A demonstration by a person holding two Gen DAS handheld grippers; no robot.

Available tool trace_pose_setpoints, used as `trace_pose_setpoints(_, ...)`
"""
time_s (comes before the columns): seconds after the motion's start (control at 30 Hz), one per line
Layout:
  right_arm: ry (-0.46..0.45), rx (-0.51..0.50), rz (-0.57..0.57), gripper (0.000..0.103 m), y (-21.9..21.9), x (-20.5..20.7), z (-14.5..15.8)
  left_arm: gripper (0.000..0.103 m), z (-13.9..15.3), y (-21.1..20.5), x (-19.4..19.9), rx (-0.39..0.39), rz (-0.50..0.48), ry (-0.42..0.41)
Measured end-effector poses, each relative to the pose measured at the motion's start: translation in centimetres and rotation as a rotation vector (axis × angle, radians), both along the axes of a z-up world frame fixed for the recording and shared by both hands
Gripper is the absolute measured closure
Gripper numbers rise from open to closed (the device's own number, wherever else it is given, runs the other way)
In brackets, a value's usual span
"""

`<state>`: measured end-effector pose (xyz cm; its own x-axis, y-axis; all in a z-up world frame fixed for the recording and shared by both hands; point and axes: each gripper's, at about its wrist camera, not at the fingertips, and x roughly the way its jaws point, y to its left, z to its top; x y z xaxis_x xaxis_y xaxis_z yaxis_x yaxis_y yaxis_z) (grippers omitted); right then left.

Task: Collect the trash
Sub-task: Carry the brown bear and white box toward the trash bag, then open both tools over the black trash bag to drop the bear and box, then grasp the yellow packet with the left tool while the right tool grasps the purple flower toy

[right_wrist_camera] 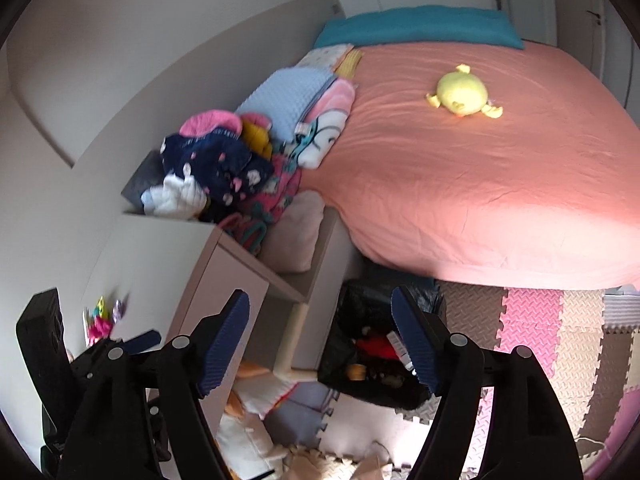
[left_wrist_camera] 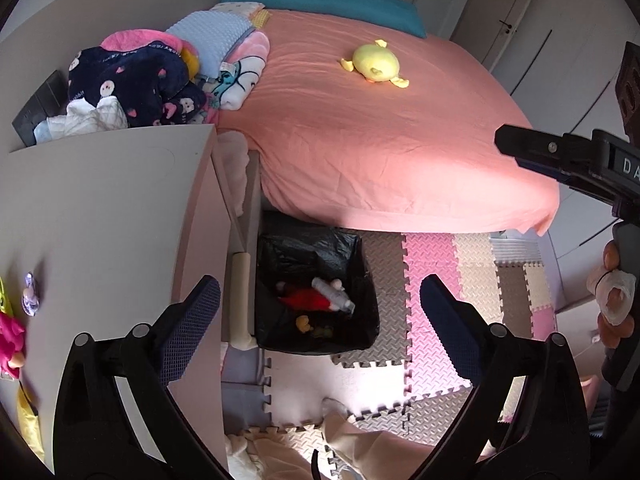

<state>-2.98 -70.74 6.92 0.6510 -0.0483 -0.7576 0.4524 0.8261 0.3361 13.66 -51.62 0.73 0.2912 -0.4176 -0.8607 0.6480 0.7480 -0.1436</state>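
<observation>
The left gripper [left_wrist_camera: 320, 304] stands wide open with nothing between its jaws. Below it, on the foam floor mats [left_wrist_camera: 436, 280], sits the trash bin [left_wrist_camera: 360, 264], lined with a black bag. The bin stands between the white desk [left_wrist_camera: 100, 220] and the bed with the pink sheet [left_wrist_camera: 380, 140], partly under the bed edge. Inside the bin lie a small plastic bottle [left_wrist_camera: 334, 294], something red [left_wrist_camera: 306, 300] and a few small yellow pieces; what exactly they are I cannot tell, because the bin is dark.

The right gripper [right_wrist_camera: 320, 344] is also released and empty, and it points toward the same bin [right_wrist_camera: 340, 360]. A yellow plush toy [left_wrist_camera: 376, 65] lies on the bed. Clothes are piled [left_wrist_camera: 132, 92] behind the desk. Some small colourful toys [left_wrist_camera: 12, 336] rest on the desk top.
</observation>
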Motion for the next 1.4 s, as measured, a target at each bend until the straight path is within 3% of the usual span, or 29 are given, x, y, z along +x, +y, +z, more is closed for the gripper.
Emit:
trace_pose_setpoints(0.23, -0.085, -0.018, 0.020, 0.016, 1.4, 0.1, 0.3, 0.006, -0.1, 1.6, 0.1, 0.000, 0.041, 0.012)
trace_pose_setpoints(0.4, -0.094, 0.001, 0.097, 0.016, 2.9, 1.5, 0.2, 0.006, 0.4, 3.5, 0.1, -0.018, 0.078, 0.005)
trace_pose_setpoints(0.57, -0.092, -0.043, 0.203, 0.016, 6.3, 3.4, 0.6, 0.006, 0.8, 6.5, 0.1, -0.020, 0.127, -0.008)
trace_pose_setpoints(0.93, -0.091, -0.005, 0.388, 0.016, 14.1, 7.0, 1.1, 0.006, 0.8, 15.8, 0.0, 0.001, 0.275, -0.009)
trace_pose_setpoints(1.4, -0.027, 0.015, 0.490, 0.016, 22.9, 11.1, -0.2, 0.006, -0.3, 28.2, 0.0, 0.079, 0.406, -0.063)
